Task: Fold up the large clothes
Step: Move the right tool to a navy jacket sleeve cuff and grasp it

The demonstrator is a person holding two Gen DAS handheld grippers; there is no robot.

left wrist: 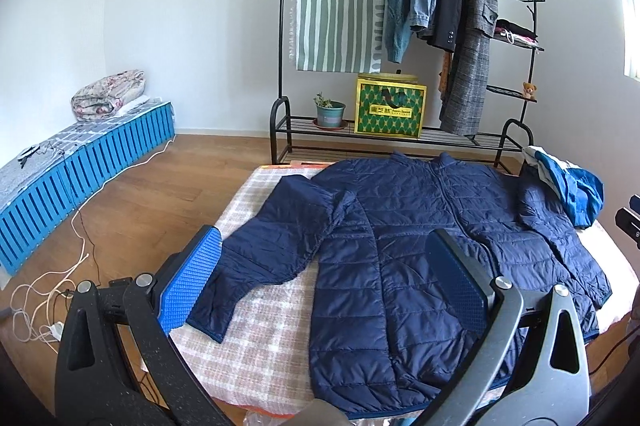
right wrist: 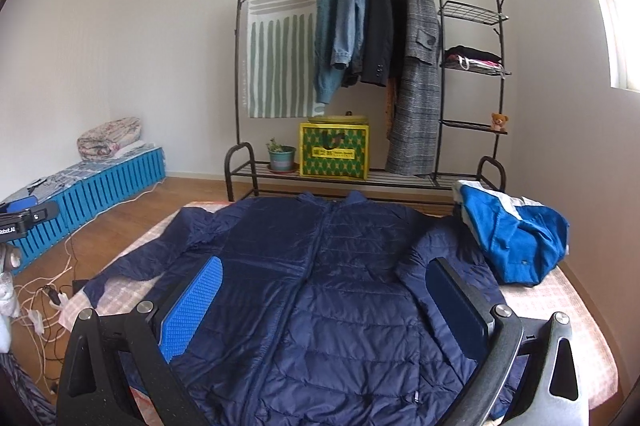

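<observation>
Both my grippers, left gripper [left wrist: 324,278] and right gripper [right wrist: 324,300], gape empty above the navy jacket [left wrist: 400,266]; I'd pinch its left sleeve [left wrist: 260,258] cuff low, fold inward.

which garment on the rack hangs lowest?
The grey plaid coat, rightmost of the four on the clothes rack. Its hem drops to the bottom shelf; the teal knit, denim jacket and black blazer end well above.

The quilted jacket [left wrist: 404,266] is smooth cloth with a faint sheen — under it a matt checked woven cover [left wrist: 256,342], beyond it a glossy wood floor [left wrist: 160,194].
</observation>
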